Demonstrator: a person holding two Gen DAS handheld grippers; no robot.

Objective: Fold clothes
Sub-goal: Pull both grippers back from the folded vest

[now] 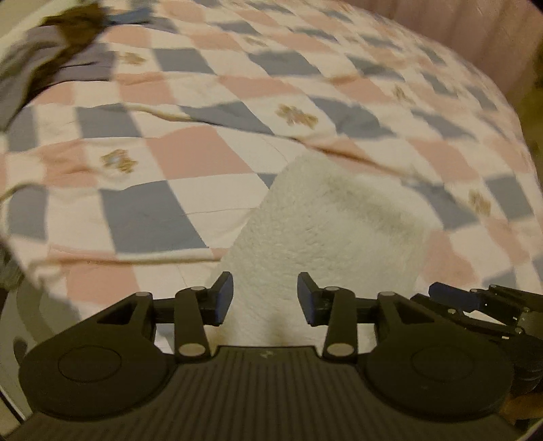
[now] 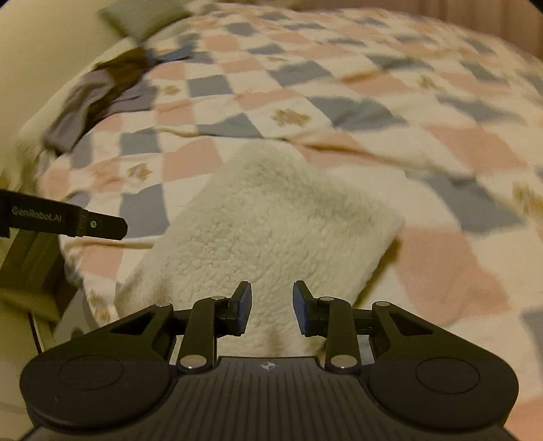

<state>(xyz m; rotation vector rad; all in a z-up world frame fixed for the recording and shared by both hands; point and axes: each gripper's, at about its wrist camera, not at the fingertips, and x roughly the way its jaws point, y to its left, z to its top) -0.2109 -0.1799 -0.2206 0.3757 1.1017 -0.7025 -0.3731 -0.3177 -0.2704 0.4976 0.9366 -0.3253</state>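
A folded white fleece garment [image 1: 332,230] [image 2: 271,217] lies flat on the checked quilt [image 1: 152,217] [image 2: 458,142], near the bed's front edge. My left gripper [image 1: 265,298] hovers over its near end, jaws apart, with only the fleece below showing in the gap. My right gripper [image 2: 272,307] hangs over the same near end, jaws apart by a narrower gap, and its blue pads press on nothing. In the left wrist view a finger of the right gripper [image 1: 451,296] shows at the right. The left gripper's black body [image 2: 68,220] enters the right wrist view from the left.
A heap of dark grey and brown clothes [image 1: 57,51] [image 2: 101,88] lies at the bed's far left corner. A grey-green pillow [image 2: 142,17] sits beyond it. Low wooden furniture [image 2: 30,264] stands beside the bed's left edge. A pink panel [image 1: 475,30] borders the far side.
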